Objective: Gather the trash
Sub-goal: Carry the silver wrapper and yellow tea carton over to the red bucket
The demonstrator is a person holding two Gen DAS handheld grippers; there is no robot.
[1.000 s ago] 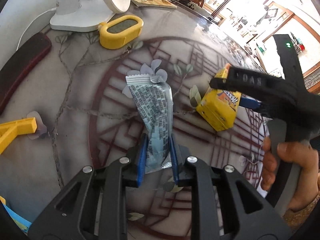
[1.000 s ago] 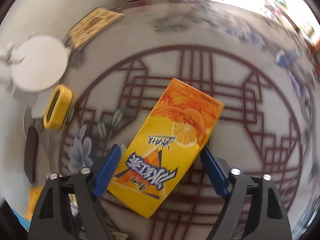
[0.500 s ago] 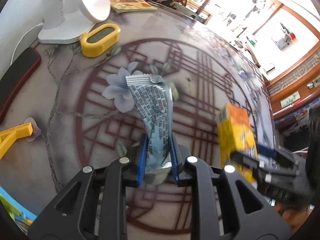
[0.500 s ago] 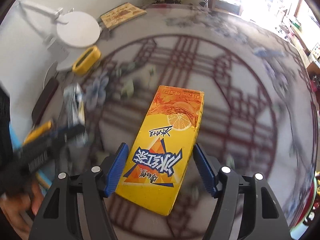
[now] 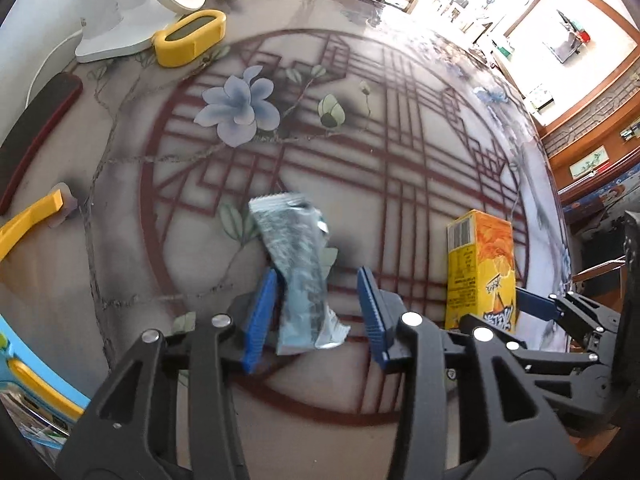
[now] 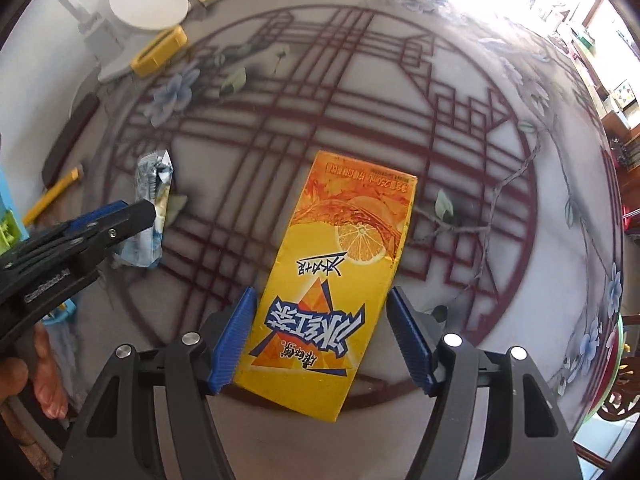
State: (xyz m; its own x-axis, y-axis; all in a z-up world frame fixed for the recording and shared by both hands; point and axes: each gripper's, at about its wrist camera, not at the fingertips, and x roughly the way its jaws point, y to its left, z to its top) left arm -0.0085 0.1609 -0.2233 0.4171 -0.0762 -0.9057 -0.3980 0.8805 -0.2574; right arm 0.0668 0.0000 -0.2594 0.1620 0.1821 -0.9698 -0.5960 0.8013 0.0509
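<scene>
Worth watching first over the round table (image 5: pixel 440 80), near its front edge and inside the red lattice ring: a drop short of any bin, with none clearly in view and only a blue-edged thing at the left rim, too cropped to name. Next, the yellow juice carton (image 6: pixel 340 272), clamped low down between the blue pads of the right gripper (image 6: pixel 320 300) and sticking far out past them; could pivot or slide out if swung fast, since so much of its length hangs beyond the grip. Then the silver snack wrapper (image 5: pixel 292 240), loose between the jaws of the left gripper (image 5: pixel 316 273), which are opening, one pad just beside the foil and the other standing clear; likely to fall onto the table rather than into a container, and, being light and crinkled, could flutter sideways. Last, a knock between the two grippers, held close beside each other here.
</scene>
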